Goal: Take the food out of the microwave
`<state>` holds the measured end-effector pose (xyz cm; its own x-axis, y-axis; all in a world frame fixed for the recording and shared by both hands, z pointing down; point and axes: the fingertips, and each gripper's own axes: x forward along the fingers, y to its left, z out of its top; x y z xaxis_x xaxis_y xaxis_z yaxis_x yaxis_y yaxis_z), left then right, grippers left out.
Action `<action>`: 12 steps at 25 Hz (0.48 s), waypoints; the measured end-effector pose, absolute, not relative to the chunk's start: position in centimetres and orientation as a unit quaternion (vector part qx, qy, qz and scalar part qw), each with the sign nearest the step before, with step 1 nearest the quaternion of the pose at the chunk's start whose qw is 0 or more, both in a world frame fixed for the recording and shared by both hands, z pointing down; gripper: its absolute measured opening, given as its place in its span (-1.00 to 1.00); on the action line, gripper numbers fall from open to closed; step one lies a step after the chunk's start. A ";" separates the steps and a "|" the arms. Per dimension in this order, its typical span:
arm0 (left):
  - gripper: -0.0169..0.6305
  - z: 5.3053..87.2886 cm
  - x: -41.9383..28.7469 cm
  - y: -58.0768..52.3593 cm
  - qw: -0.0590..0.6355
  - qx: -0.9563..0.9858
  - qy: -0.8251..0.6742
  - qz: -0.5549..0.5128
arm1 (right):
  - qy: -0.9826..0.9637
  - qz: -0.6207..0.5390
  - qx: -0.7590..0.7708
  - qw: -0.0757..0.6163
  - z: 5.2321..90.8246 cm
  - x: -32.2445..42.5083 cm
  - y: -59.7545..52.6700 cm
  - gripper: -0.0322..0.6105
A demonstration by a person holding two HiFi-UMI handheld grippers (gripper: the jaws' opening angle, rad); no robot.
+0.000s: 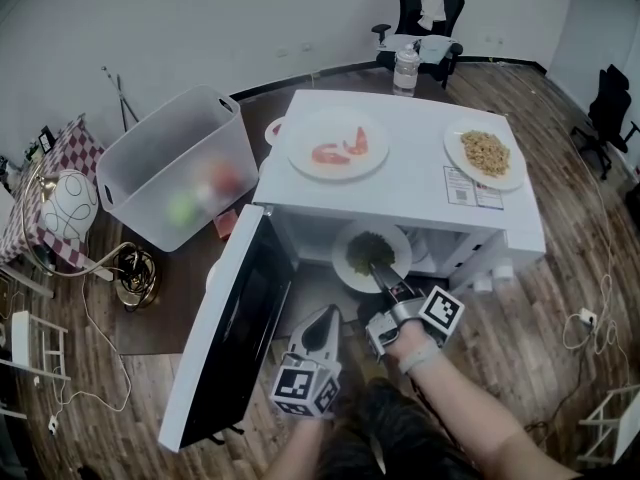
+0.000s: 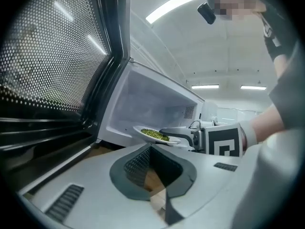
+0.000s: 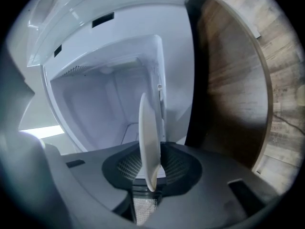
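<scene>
**Plate of green food: at the microwave mouth, rim in right gripper**

Head view. Plate of green food (image 1: pixel 362 255) lies directly ahead of the right gripper (image 1: pixel 380 269), at the open front of the microwave (image 1: pixel 400 193); the gripper's tips reach onto the plate's near rim. Left gripper (image 1: pixel 322 320) hangs beside the right gripper, on its left and further back, clear of the plate. Microwave door (image 1: pixel 235 333) swings out to the left of both grippers. On the microwave top, beyond the grippers: a plate of shrimp (image 1: pixel 337 143) and a plate of fried rice (image 1: pixel 485 153).

Left gripper view. Left gripper (image 2: pixel 155 175) has its jaws spread, with nothing between them. Ahead of it the plate of green food (image 2: pixel 152 134) is held level, the right gripper (image 2: pixel 167 131) clasping it from the right.

Right gripper view. Right gripper (image 3: pixel 151 175) is closed on the plate of green food (image 3: pixel 148 137), whose rim shows edge-on between the pads, with the microwave cavity (image 3: pixel 105 94) beyond.
</scene>
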<state>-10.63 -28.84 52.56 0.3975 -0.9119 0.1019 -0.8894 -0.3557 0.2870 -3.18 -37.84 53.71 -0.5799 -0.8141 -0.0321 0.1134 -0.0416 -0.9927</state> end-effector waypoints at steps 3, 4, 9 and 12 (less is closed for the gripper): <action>-0.95 52.5 -10.6 -28.7 0.150 0.823 -0.547 -0.038 | 0.600 -0.656 -0.291 0.353 53.7 -3.2 -37.8 -0.59; -0.95 52.5 -10.6 -28.6 0.149 0.823 -0.547 -0.037 | 0.604 -0.654 -0.290 0.352 53.7 -3.2 -37.8 -0.60; -0.95 52.2 -10.8 -28.3 0.145 0.825 -0.545 -0.035 | 0.628 -0.637 -0.288 0.342 53.1 -3.2 -37.4 -0.68; -0.95 51.9 -10.8 -27.9 0.144 0.827 -0.543 -0.035 | 0.631 -0.631 -0.293 0.343 53.2 -2.6 -37.0 -0.68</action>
<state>-10.76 -27.89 51.94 0.4078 -0.9078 0.0979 -0.8875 -0.3689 0.2762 -2.65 -36.97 53.16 -0.5925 -0.8031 -0.0641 0.0632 0.0330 -0.9975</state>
